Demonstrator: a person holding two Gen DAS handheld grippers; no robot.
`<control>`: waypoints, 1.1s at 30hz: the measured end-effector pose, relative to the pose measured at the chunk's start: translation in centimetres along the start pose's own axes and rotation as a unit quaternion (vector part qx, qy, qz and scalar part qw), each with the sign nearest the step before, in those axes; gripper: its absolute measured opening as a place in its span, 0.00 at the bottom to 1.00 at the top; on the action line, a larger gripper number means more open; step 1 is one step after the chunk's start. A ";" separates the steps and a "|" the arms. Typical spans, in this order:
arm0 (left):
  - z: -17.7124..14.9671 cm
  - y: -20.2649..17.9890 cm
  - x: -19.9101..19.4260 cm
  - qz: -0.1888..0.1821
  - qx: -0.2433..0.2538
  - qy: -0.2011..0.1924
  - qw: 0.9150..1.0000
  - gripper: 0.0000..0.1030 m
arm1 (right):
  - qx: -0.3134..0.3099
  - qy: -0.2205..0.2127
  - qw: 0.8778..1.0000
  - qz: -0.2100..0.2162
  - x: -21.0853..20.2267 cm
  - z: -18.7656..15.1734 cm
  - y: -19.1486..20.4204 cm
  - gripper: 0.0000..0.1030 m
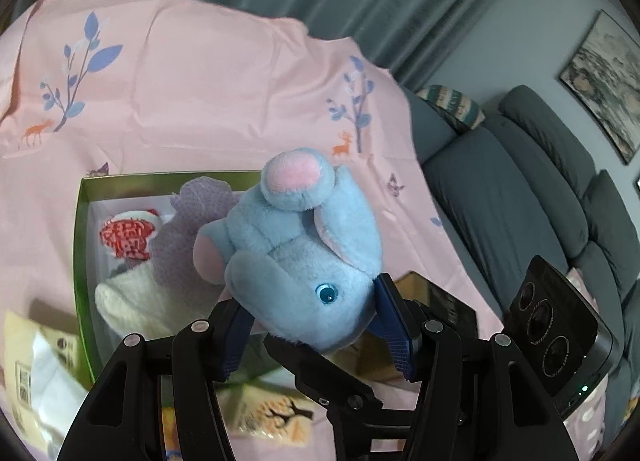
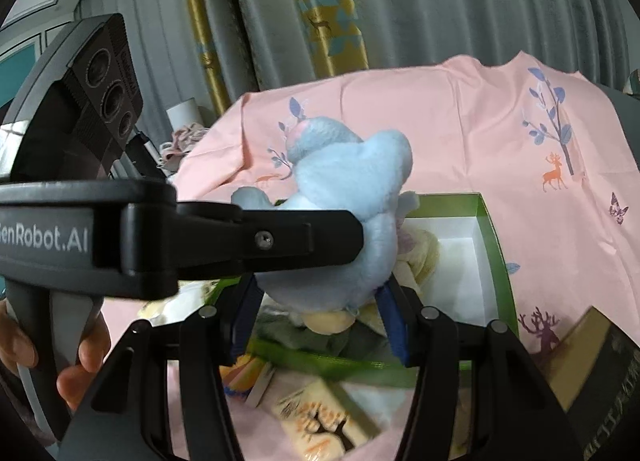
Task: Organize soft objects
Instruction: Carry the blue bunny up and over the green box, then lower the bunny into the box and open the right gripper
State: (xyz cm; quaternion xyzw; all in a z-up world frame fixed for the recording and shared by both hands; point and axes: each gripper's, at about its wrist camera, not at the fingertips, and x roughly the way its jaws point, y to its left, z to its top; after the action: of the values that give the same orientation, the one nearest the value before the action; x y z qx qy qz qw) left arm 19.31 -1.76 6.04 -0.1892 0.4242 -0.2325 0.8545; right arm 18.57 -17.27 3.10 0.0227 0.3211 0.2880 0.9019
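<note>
Blue plush toy (image 1: 304, 261) is held aloft just above the green box (image 1: 82, 261), both my grippers on it: left gripper (image 1: 316, 325) fingers half-spread and pressing its head, right gripper (image 2: 316, 317) fingers likewise clamped on its lower body. It looks light, squashy and non-slip, so I judge the thick stuffed middle the safest hold; ears would just stretch.

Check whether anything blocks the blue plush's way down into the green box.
The blue plush toy, clamped by both tongs, hangs above the green box. Nothing stands between them, but a purple plush, a red-patterned item and a cream cloth already fill the nearer part.
</note>
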 end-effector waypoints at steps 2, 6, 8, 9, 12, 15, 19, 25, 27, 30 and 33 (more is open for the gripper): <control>0.3 0.8 1.0 0.008 -0.007 0.006 1.000 0.57 | 0.001 0.010 1.000 -0.007 1.0 -0.1 -0.1 0.53; 0.5 2.2 2.7 0.023 -0.019 0.018 0.999 0.57 | 0.002 0.032 0.999 -0.018 3.0 -0.4 -0.6 0.53; 0.3 2.6 3.2 0.028 -0.021 0.022 0.999 0.57 | 0.003 0.044 0.999 -0.022 3.8 -0.5 -0.8 0.54; 0.2 2.7 3.5 0.032 -0.021 0.025 0.999 0.57 | 0.002 0.050 0.998 -0.026 4.1 -0.6 -0.9 0.54; -0.2 2.9 4.1 0.038 -0.019 0.034 0.999 0.57 | -0.004 0.068 0.997 -0.038 4.9 -0.7 -0.9 0.57; -0.6 3.1 4.5 0.041 -0.025 0.041 0.998 0.58 | -0.005 0.079 0.996 -0.044 5.1 -0.9 -1.1 0.59; -1.0 2.7 4.4 0.061 -0.018 0.043 0.997 0.71 | -0.019 0.077 0.995 -0.060 4.2 -1.1 -0.7 0.64; -1.7 1.7 2.8 0.087 0.001 0.038 0.995 0.78 | -0.041 0.060 0.993 -0.093 1.7 -1.6 0.0 0.75; -2.0 1.2 2.1 0.098 0.008 0.036 0.995 0.80 | -0.044 0.052 0.993 -0.100 0.7 -1.8 0.0 0.80; -2.6 0.6 1.0 0.110 0.017 0.029 0.993 0.92 | -0.050 0.041 0.992 -0.113 -0.9 -2.2 0.3 0.83; -3.3 0.1 -0.2 0.117 0.021 0.023 0.993 0.92 | -0.050 0.032 0.991 -0.116 -2.6 -2.8 0.4 0.83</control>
State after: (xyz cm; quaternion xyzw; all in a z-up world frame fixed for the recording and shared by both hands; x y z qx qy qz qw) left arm 16.51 -2.02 4.23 -0.1152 0.4580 -0.1444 0.8696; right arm 15.05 -18.70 2.42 -0.0693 0.3357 0.1974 0.9184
